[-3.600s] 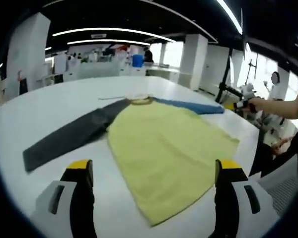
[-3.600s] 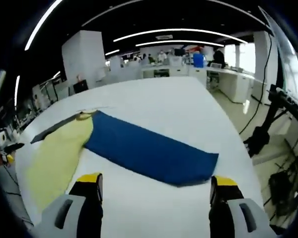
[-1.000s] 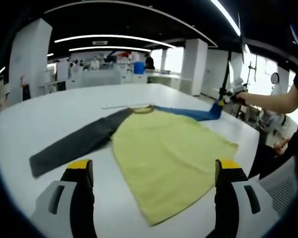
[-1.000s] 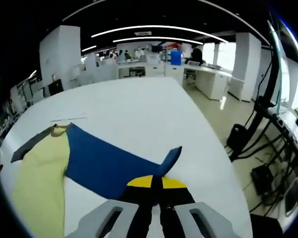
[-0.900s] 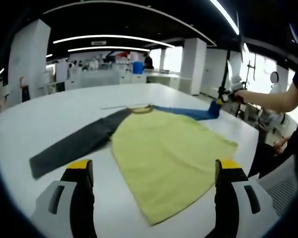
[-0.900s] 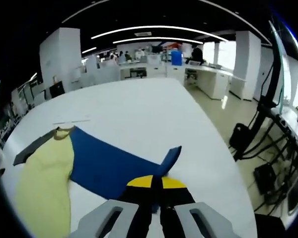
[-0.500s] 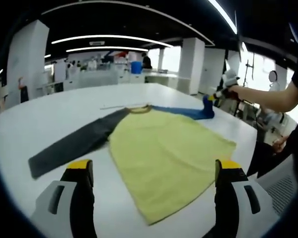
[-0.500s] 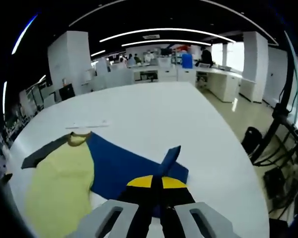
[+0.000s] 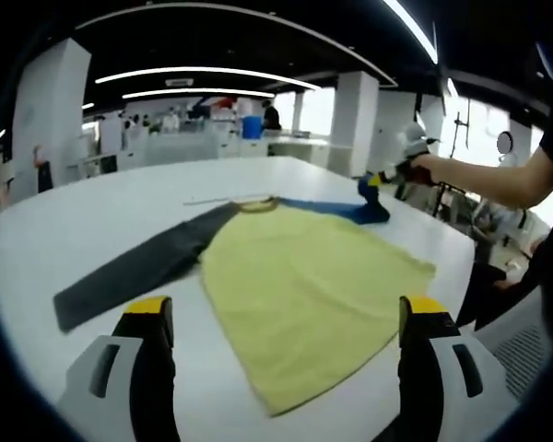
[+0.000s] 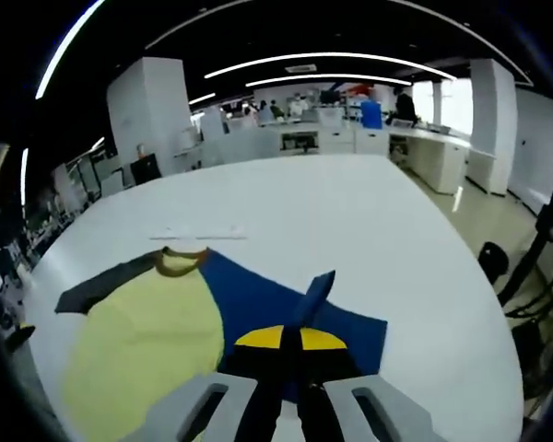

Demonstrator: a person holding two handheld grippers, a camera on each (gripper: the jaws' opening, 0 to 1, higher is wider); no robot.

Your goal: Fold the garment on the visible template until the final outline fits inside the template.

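A long-sleeved shirt lies flat on the white table (image 9: 92, 203). Its yellow body (image 9: 304, 285) spreads just beyond my left gripper (image 9: 286, 313), which is open and holds nothing. The grey sleeve (image 9: 138, 267) stretches out to the left. My right gripper (image 10: 290, 339) is shut on the cuff of the blue sleeve (image 10: 258, 299) and holds it lifted, with the sleeve doubled back toward the yellow body (image 10: 147, 350). From the left gripper view, the right gripper (image 9: 373, 181) hangs above the blue sleeve (image 9: 336, 209), held by a person's hand.
A thin pale strip (image 10: 198, 235) lies on the table just past the collar (image 10: 180, 262). The table edge (image 10: 484, 313) curves off to the right. The person's arm (image 9: 498, 180) reaches in from the right. Desks and pillars stand far behind.
My right gripper, open 3.6 s ago, has shut on the blue sleeve's cuff and carried it toward the shirt body, shortening the sleeve. The left gripper has stayed in place.
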